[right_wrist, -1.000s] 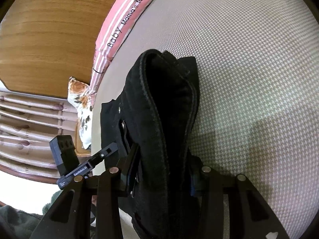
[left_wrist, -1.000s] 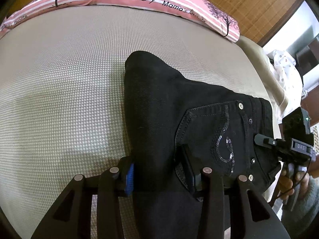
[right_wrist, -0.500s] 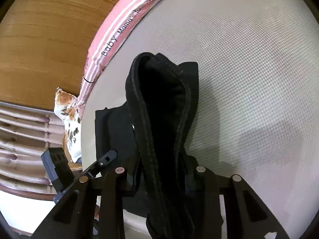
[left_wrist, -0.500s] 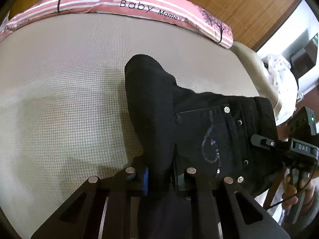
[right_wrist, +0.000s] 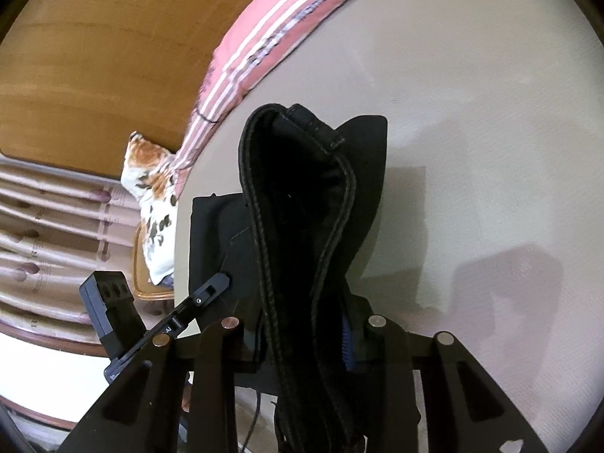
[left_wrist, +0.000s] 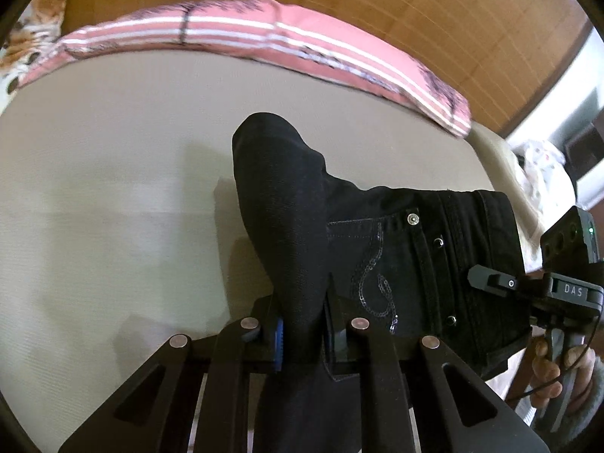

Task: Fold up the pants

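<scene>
The black pants [left_wrist: 377,234] lie over the beige bed [left_wrist: 113,188], with a back pocket with sequin swirl [left_wrist: 373,287] facing up. My left gripper [left_wrist: 302,336] is shut on a bunched fold of the pants and lifts it off the bed. My right gripper [right_wrist: 305,336] is shut on the pants' waistband edge [right_wrist: 302,196], which rises as a thick loop. The right gripper also shows at the right of the left wrist view [left_wrist: 528,287]. The left gripper shows at the lower left of the right wrist view [right_wrist: 188,309].
A pink striped pillow [left_wrist: 264,41] lies along the bed's far edge against a wooden headboard [left_wrist: 415,7]. A floral cushion [right_wrist: 151,188] sits off the bed corner. White spotted fabric [left_wrist: 543,166] lies beyond the bed's right side.
Both grippers have closed tighter on the pants and lifted them. The views have tilted up, showing more headboard, and the held folds stand higher above the bed.
</scene>
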